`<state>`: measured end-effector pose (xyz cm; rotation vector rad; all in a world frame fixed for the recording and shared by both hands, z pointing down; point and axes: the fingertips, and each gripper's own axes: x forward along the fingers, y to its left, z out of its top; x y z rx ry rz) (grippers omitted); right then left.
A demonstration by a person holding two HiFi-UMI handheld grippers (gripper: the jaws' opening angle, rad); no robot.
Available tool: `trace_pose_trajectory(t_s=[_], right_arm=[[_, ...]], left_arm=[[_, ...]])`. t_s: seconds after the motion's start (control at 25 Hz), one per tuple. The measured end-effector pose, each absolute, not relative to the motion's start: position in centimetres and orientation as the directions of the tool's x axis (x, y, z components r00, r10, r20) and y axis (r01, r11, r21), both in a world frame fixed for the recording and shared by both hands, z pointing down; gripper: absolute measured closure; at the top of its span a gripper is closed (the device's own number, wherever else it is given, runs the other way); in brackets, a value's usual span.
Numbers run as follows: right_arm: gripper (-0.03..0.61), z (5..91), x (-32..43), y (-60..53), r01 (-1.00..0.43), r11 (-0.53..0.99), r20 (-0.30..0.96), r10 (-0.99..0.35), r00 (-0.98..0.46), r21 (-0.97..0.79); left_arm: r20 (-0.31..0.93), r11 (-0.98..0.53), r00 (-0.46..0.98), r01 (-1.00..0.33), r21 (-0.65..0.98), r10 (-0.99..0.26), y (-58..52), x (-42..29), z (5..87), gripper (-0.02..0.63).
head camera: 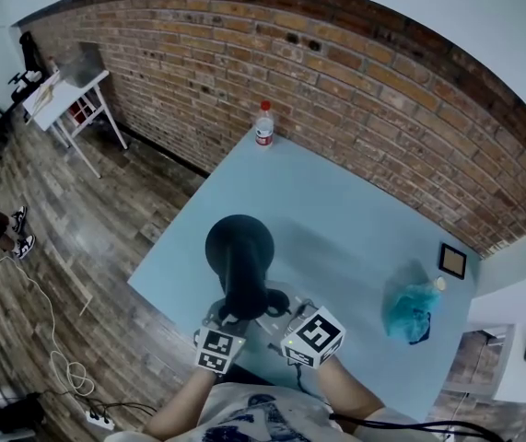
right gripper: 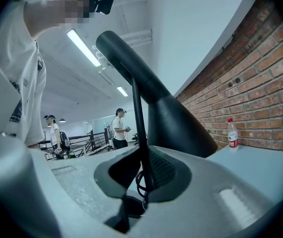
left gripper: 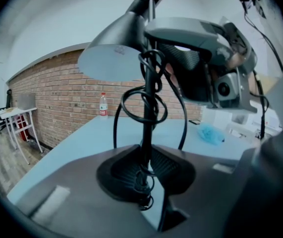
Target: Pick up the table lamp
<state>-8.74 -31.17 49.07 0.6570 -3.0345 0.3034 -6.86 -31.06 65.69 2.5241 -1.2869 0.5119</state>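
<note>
A black table lamp [head camera: 239, 244] stands near the front edge of the light blue table [head camera: 355, 210], its round shade toward me. Both grippers meet at its thin stem, low down. In the left gripper view the stem [left gripper: 147, 133], with black cord looped round it, runs up between the pads of my left gripper [left gripper: 148, 175], which is shut on it; the shade [left gripper: 114, 51] hangs above. In the right gripper view my right gripper [right gripper: 140, 175] is closed on the same stem [right gripper: 139, 128], the shade [right gripper: 176, 115] leaning right. From the head view my left gripper [head camera: 235, 319] and right gripper [head camera: 276, 316] sit side by side.
A water bottle [head camera: 263, 124] stands at the table's far edge by the brick wall. A blue crumpled bag [head camera: 410, 309] and a small dark square frame [head camera: 452, 261] lie at the right. A white folding table [head camera: 69, 95] and floor cables [head camera: 69, 371] are at the left. People [right gripper: 119, 128] stand far behind.
</note>
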Motion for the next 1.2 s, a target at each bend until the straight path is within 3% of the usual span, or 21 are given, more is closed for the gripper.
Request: trace_pose_trajectory(t_s=[1.2], right_arm=[[0.544,42.6,-4.5,-30.6,-0.451,0.889,-0.002,-0.453,-0.892,-0.078]], left_arm=[[0.352,-0.617,0.572,-0.787,-0.019,-0.741,-31.6,-3.4,59.2,0.551]])
